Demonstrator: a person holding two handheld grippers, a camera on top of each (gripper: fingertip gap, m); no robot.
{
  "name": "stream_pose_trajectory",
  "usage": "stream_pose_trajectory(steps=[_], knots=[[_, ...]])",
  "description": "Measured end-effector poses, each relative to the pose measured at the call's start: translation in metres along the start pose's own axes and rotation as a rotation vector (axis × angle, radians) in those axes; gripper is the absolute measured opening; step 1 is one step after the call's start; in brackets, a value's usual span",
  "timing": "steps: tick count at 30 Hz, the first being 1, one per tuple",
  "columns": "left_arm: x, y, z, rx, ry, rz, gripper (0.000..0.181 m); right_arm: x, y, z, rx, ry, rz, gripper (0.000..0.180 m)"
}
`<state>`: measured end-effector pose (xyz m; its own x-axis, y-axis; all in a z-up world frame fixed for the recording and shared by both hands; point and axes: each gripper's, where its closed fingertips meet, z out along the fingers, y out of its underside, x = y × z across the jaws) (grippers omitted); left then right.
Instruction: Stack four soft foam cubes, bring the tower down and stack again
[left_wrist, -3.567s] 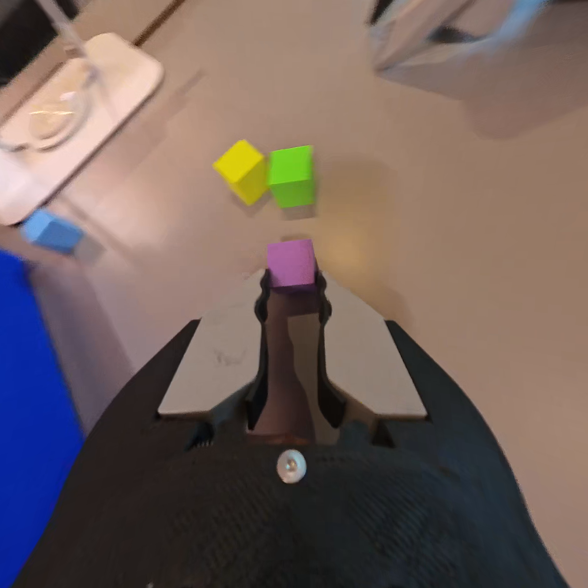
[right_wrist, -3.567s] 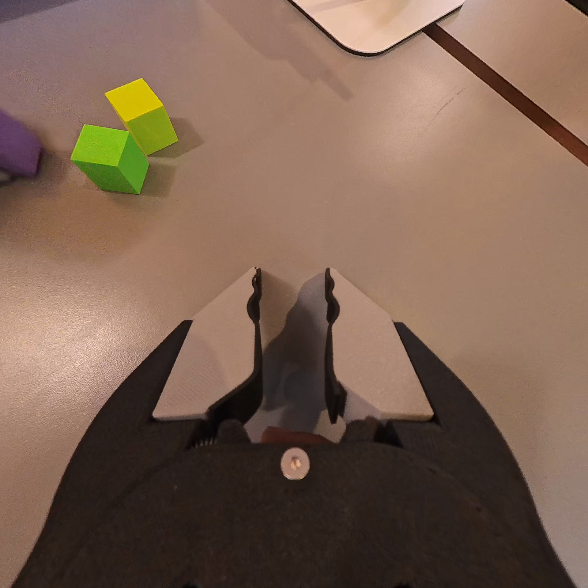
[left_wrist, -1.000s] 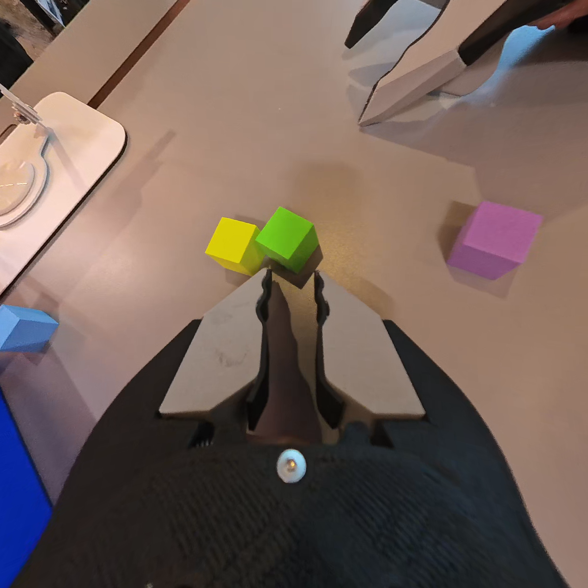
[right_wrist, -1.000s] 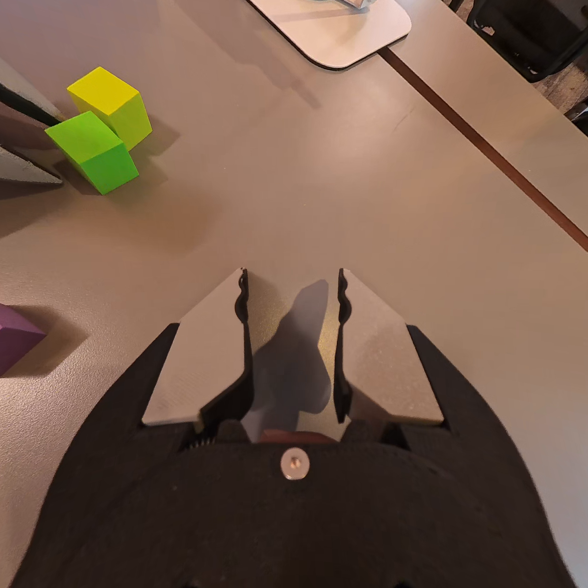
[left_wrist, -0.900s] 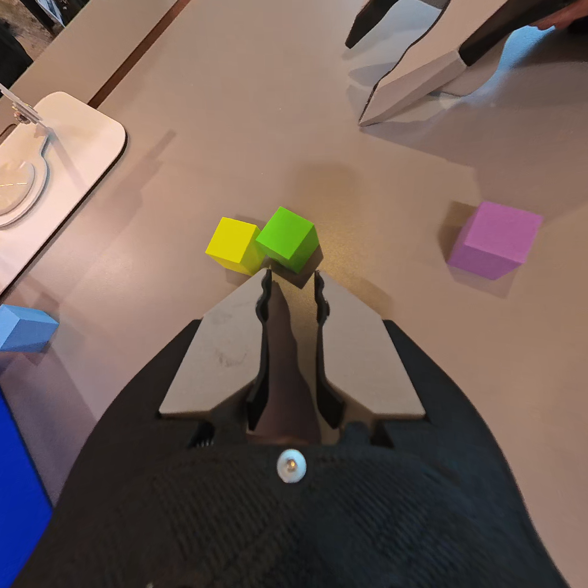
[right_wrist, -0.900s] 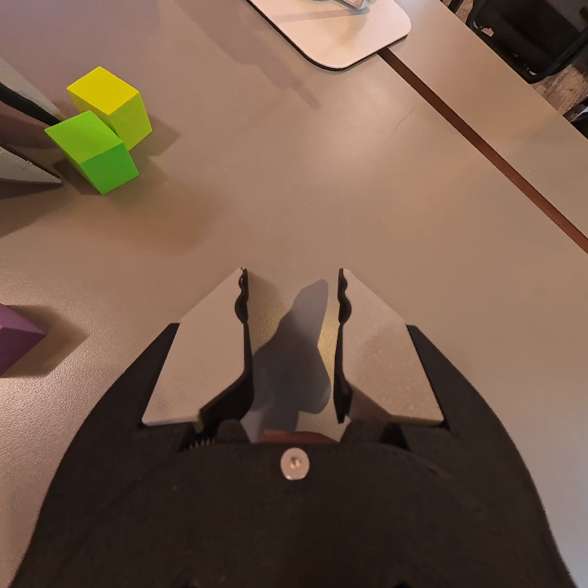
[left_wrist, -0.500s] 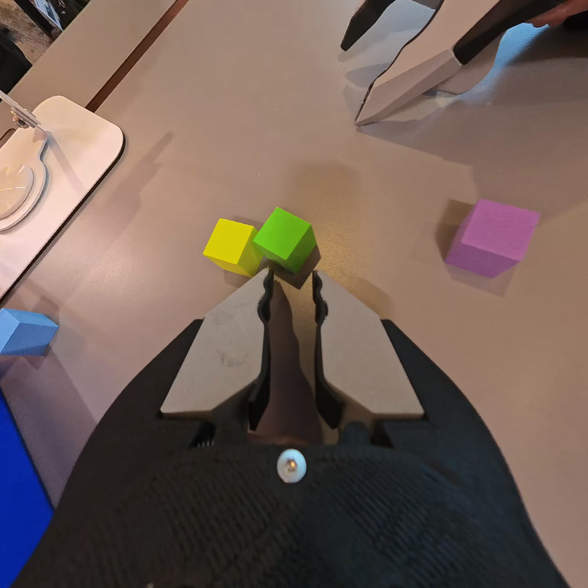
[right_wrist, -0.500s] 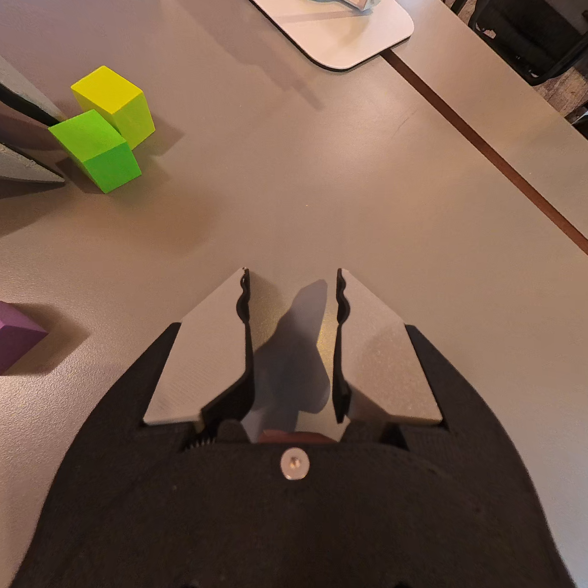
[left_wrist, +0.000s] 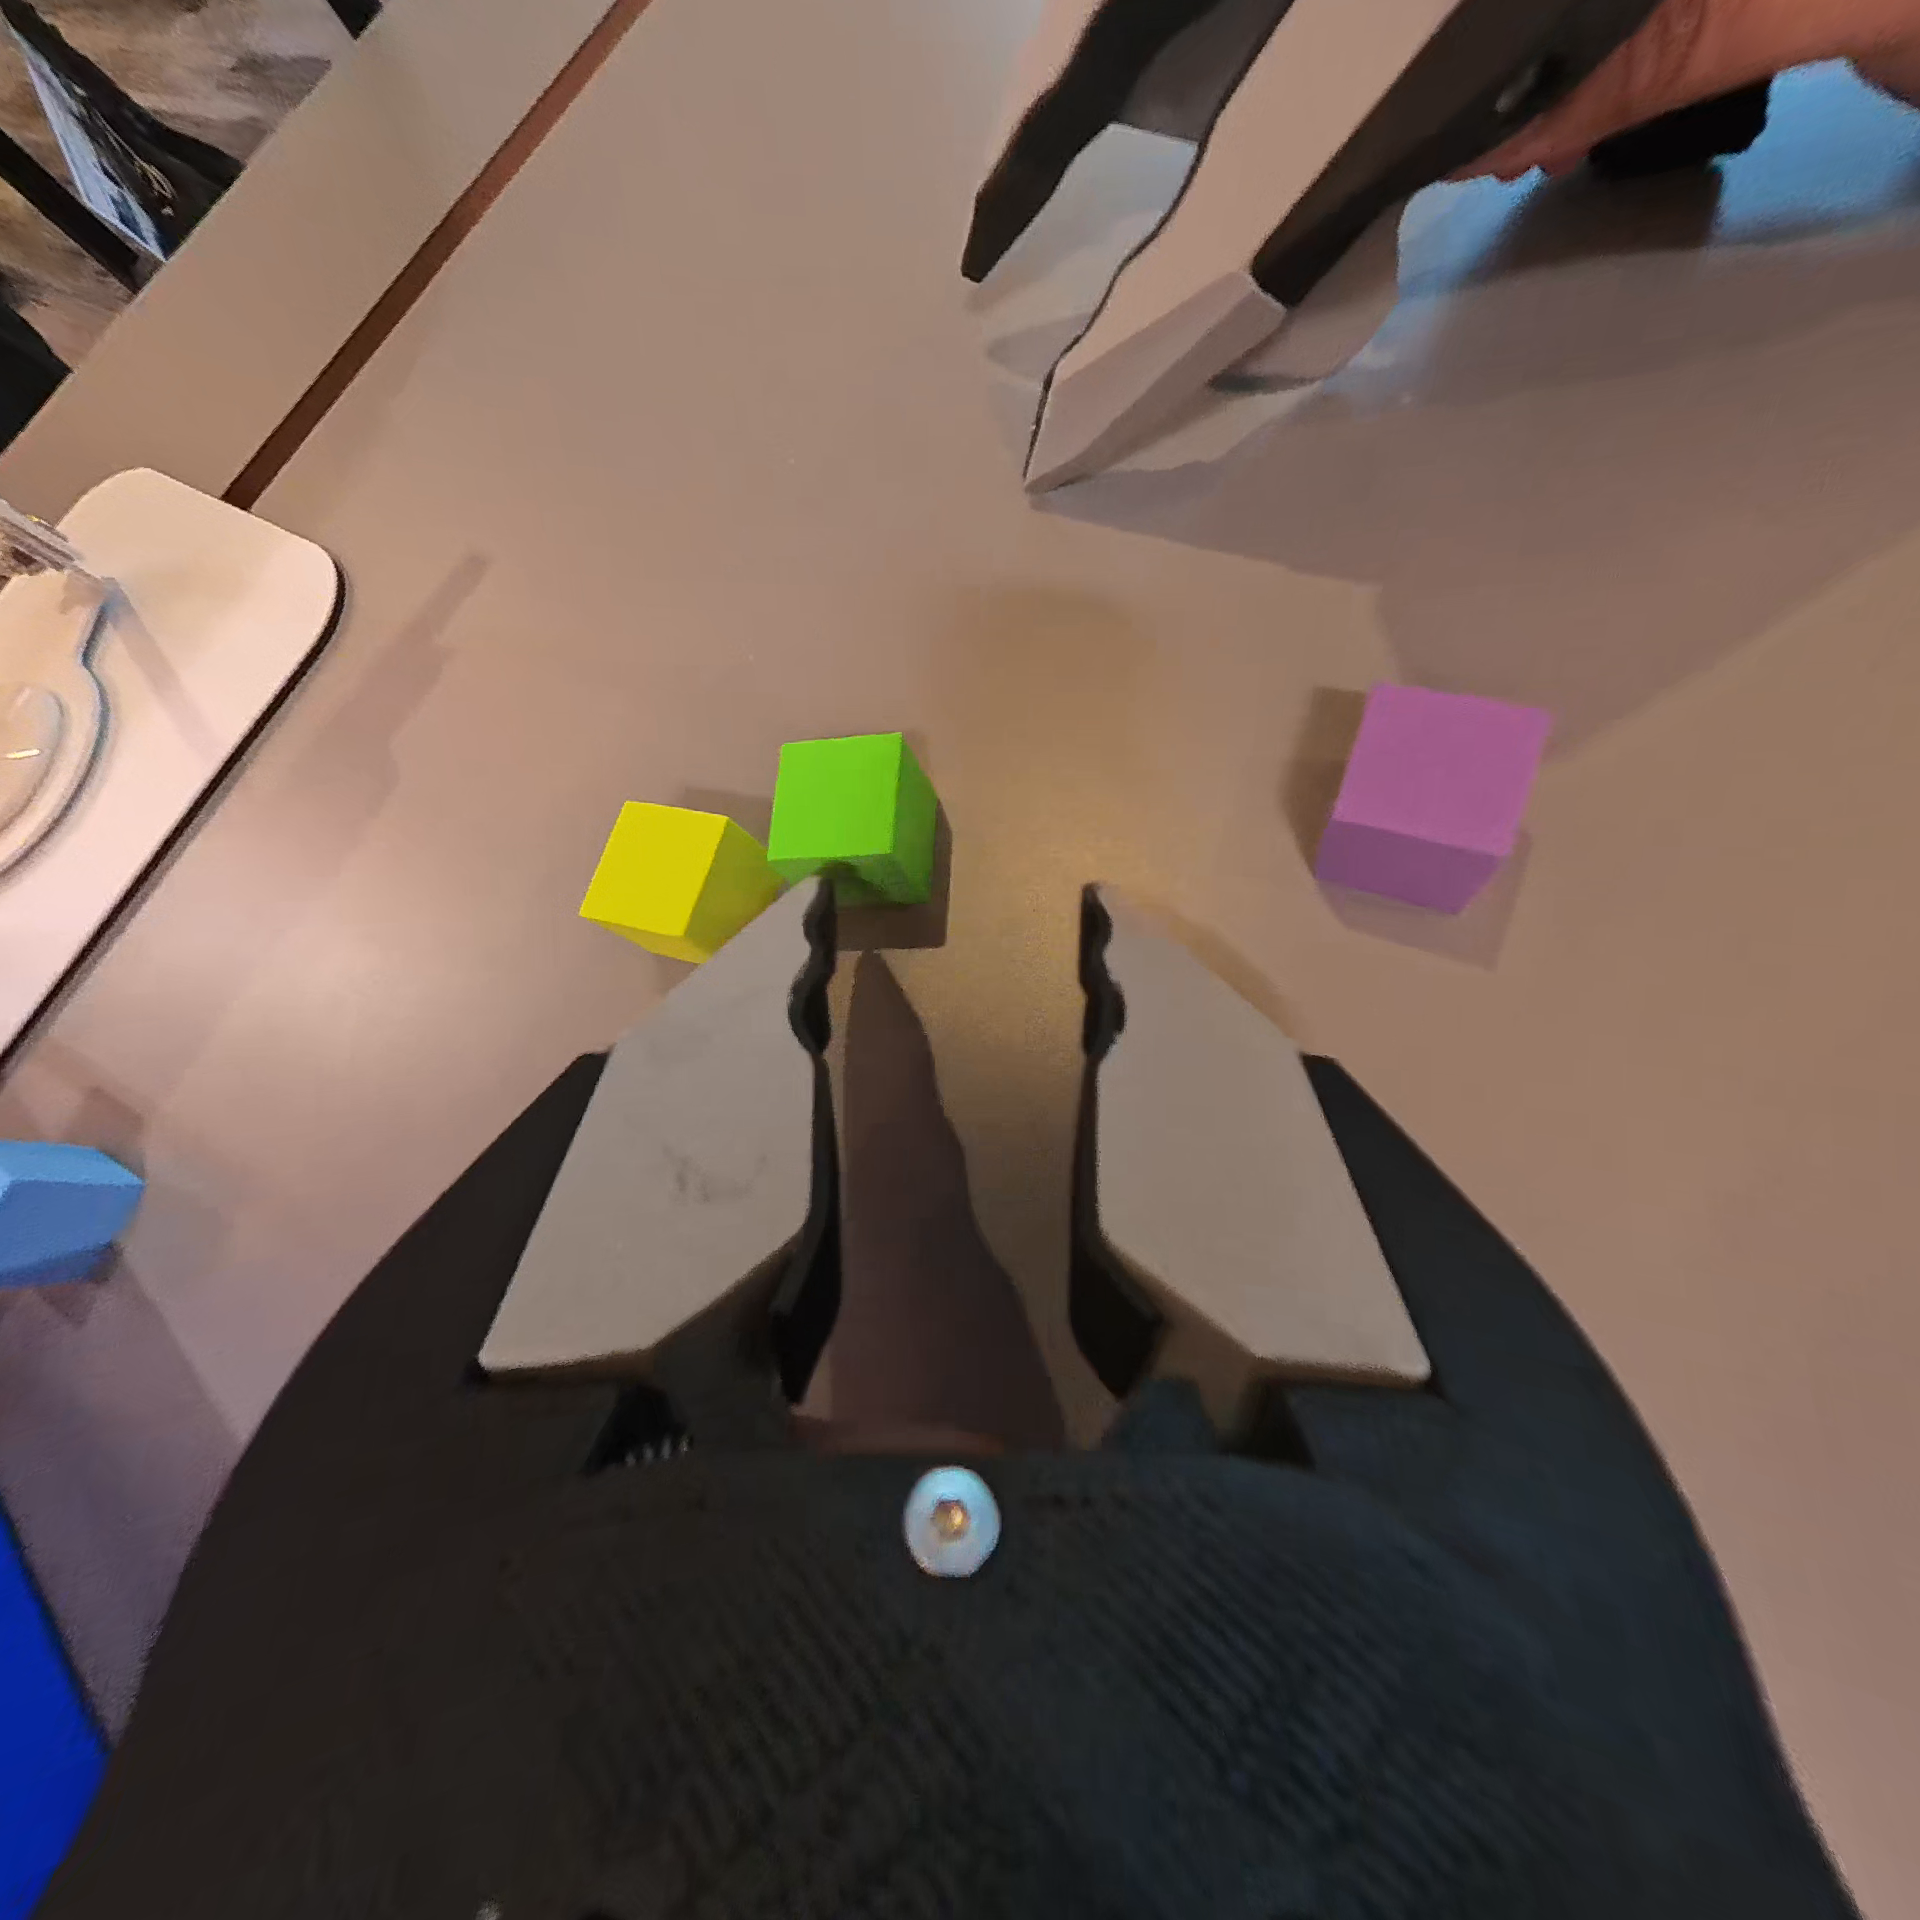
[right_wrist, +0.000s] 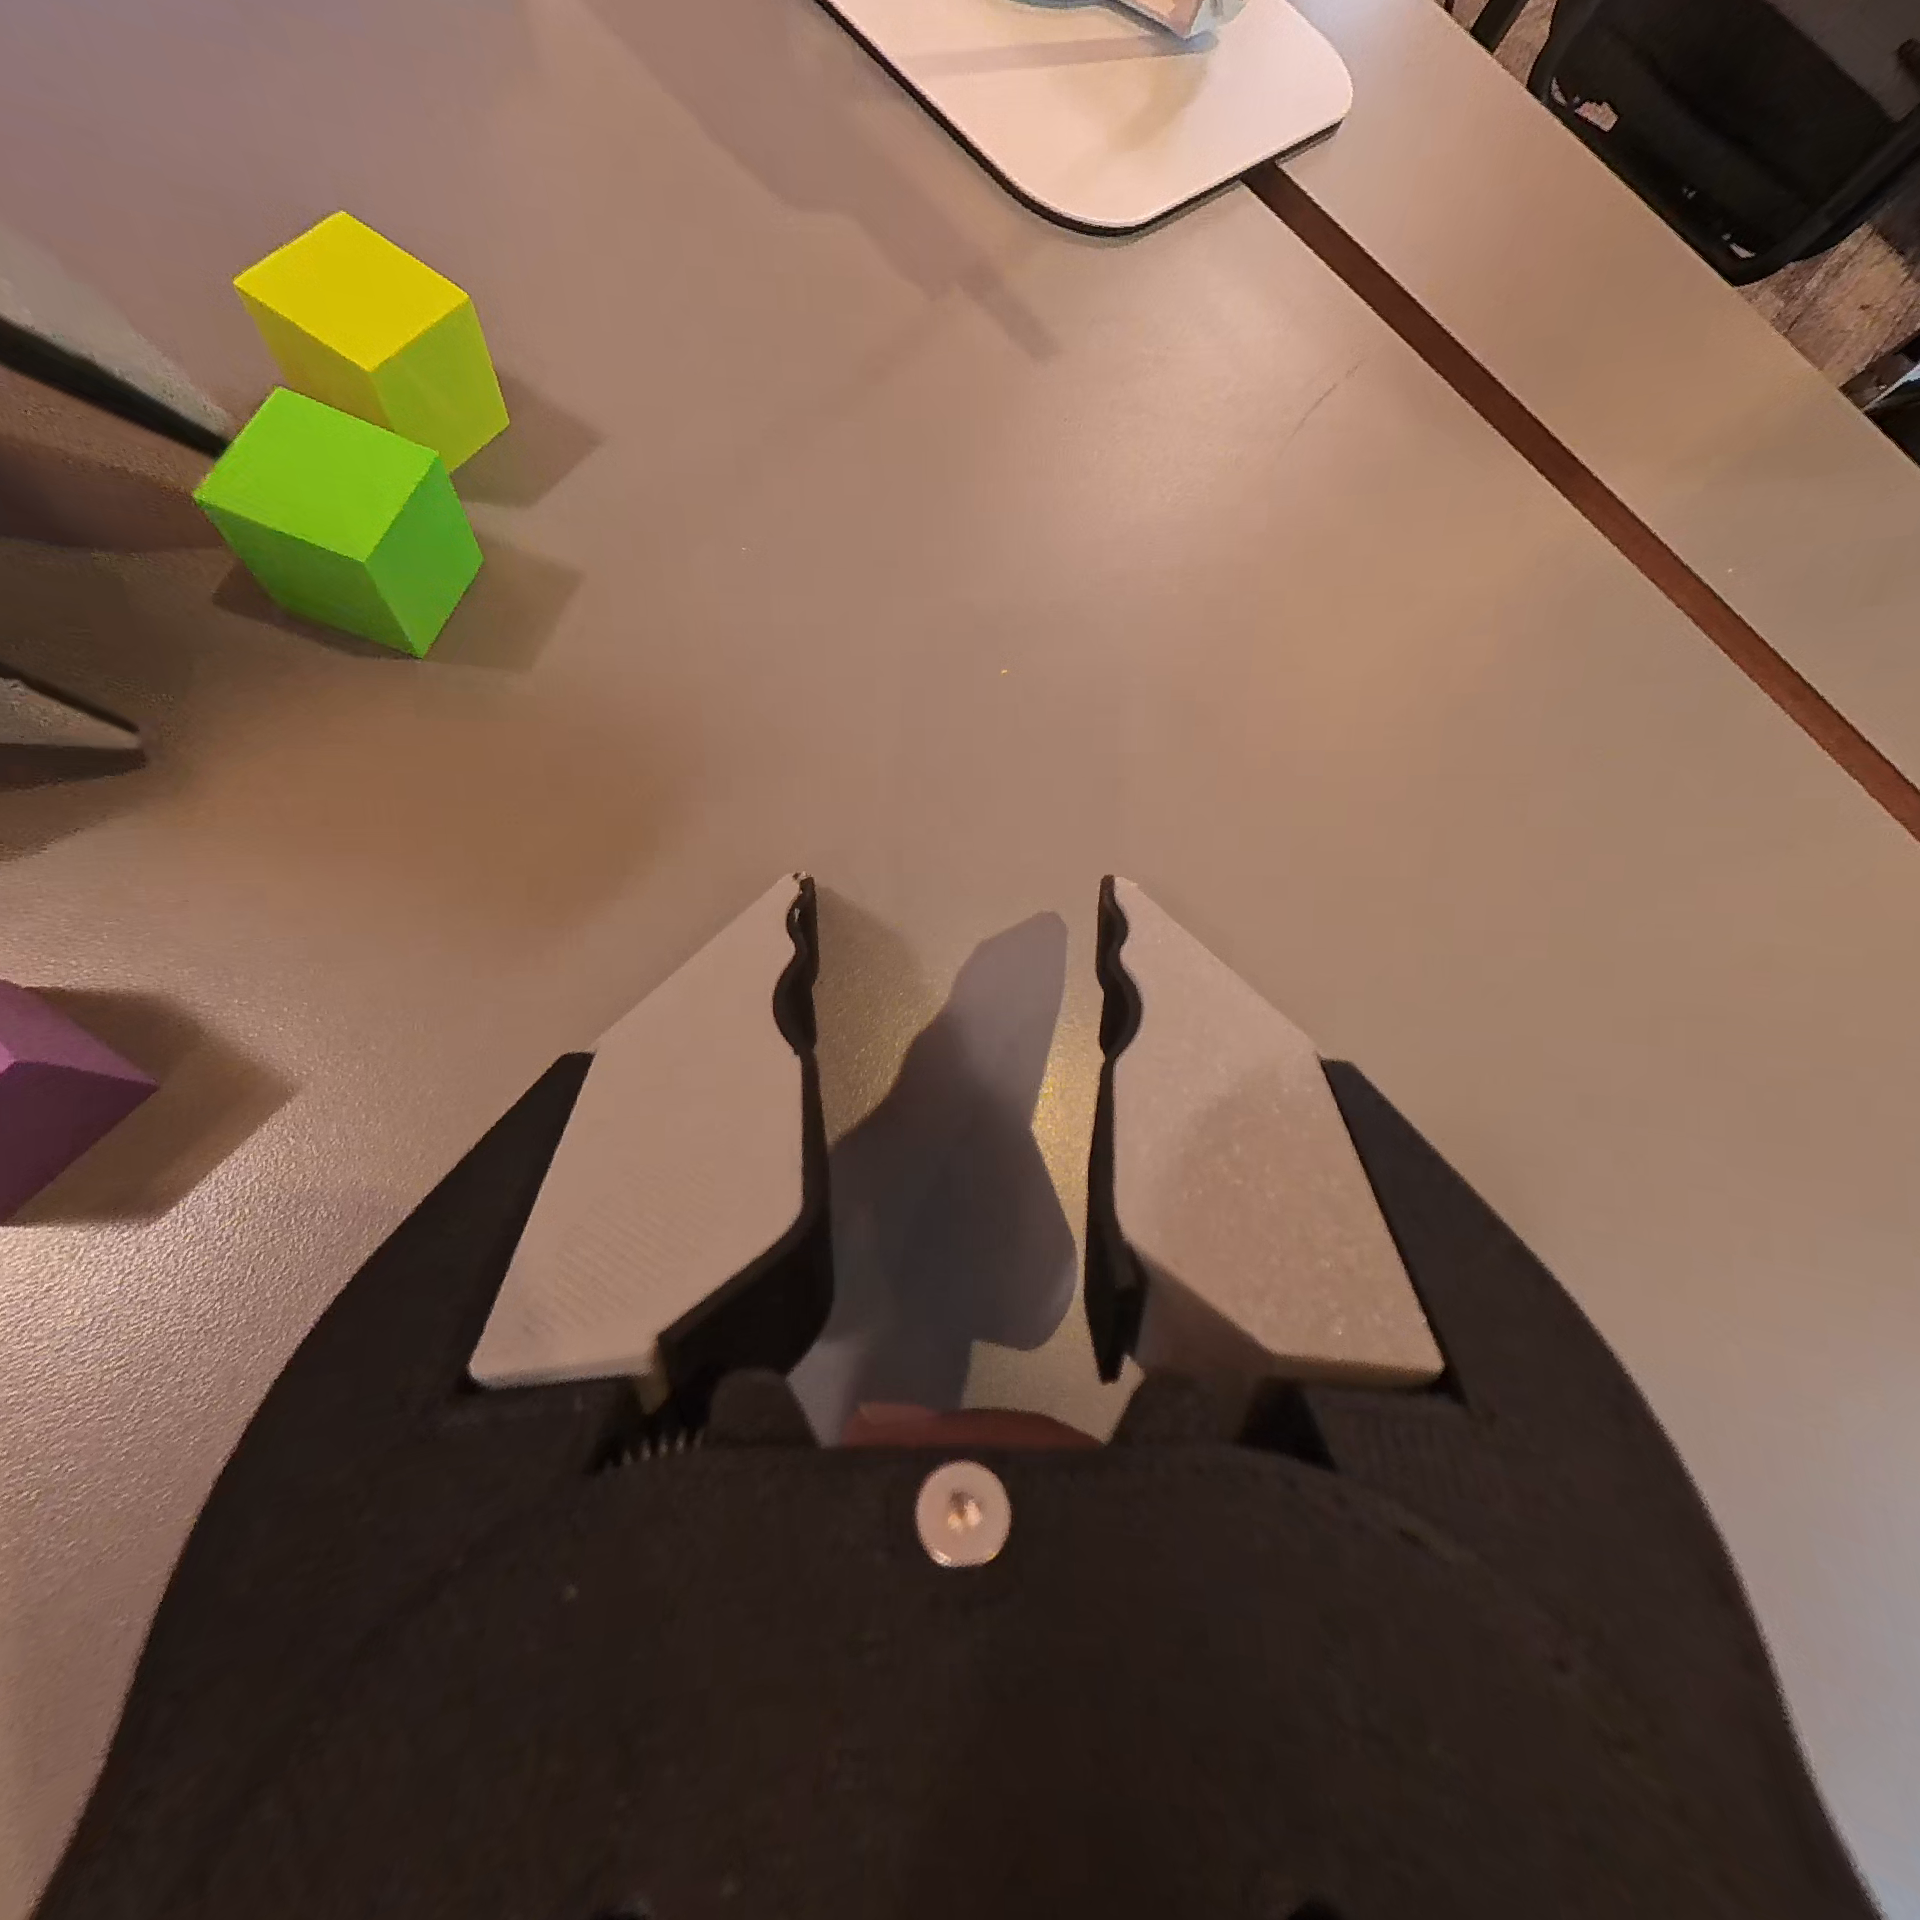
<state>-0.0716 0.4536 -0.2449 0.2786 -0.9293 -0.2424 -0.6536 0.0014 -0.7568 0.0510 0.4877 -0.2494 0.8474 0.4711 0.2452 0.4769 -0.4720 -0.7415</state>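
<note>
Four foam cubes lie apart on the grey table (left_wrist: 790, 436). The green cube (left_wrist: 854, 816) sits just beyond my left gripper (left_wrist: 951, 902), which is open and empty; its left fingertip overlaps the cube's near edge. The yellow cube (left_wrist: 670, 878) rests beside the green one on its left. The purple cube (left_wrist: 1429, 795) stands to the right. The blue cube (left_wrist: 57, 1205) lies at the far left edge. My right gripper (right_wrist: 956, 894) is open and empty over bare table, with the green cube (right_wrist: 338, 520), yellow cube (right_wrist: 374, 332) and purple cube (right_wrist: 52, 1091) to its left.
A white rounded board (left_wrist: 156, 644) holding a clear glass piece lies at the left; it also shows in the right wrist view (right_wrist: 1101, 104). A brown seam (right_wrist: 1579, 488) crosses the table. The right gripper (left_wrist: 1195, 312), held by a hand, shows far right in the left wrist view. A dark blue object (left_wrist: 31, 1787) sits at bottom left. The purple cube (left_wrist: 1429, 795) lies some 6 cm from my left tips, 12 cm from my right tips.
My left gripper let go of the purple cube earlier, moved to the green cube and has now opened wider. The green cube has turned slightly. My right gripper has barely moved.
</note>
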Motion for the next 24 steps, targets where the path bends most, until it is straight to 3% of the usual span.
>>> stream_pose_trajectory(steps=[2, 8, 16, 19, 21, 24], knots=[[-0.002, -0.003, -0.002, 0.020, 0.008, -0.037, 0.055, 0.000, 0.000, 0.000, 0.000, 0.000, -0.001, 0.051], [-0.018, -0.007, 0.000, 0.040, -0.042, -0.100, 0.054, -0.001, 0.000, 0.000, 0.000, -0.004, -0.003, 0.050], [-0.015, -0.003, 0.025, -0.055, 0.094, -0.151, 0.056, -0.001, -0.001, 0.000, 0.003, 0.006, -0.015, 0.050], [-0.020, -0.005, 0.028, -0.052, 0.062, -0.132, 0.047, -0.001, -0.001, 0.000, 0.003, 0.004, -0.016, 0.050], [-0.018, -0.005, 0.027, -0.053, 0.062, -0.114, 0.028, -0.001, -0.001, 0.000, 0.003, 0.002, -0.014, 0.050], [-0.016, -0.006, 0.026, -0.049, 0.037, -0.071, 0.027, -0.001, -0.001, 0.000, 0.003, 0.004, -0.017, 0.050]])
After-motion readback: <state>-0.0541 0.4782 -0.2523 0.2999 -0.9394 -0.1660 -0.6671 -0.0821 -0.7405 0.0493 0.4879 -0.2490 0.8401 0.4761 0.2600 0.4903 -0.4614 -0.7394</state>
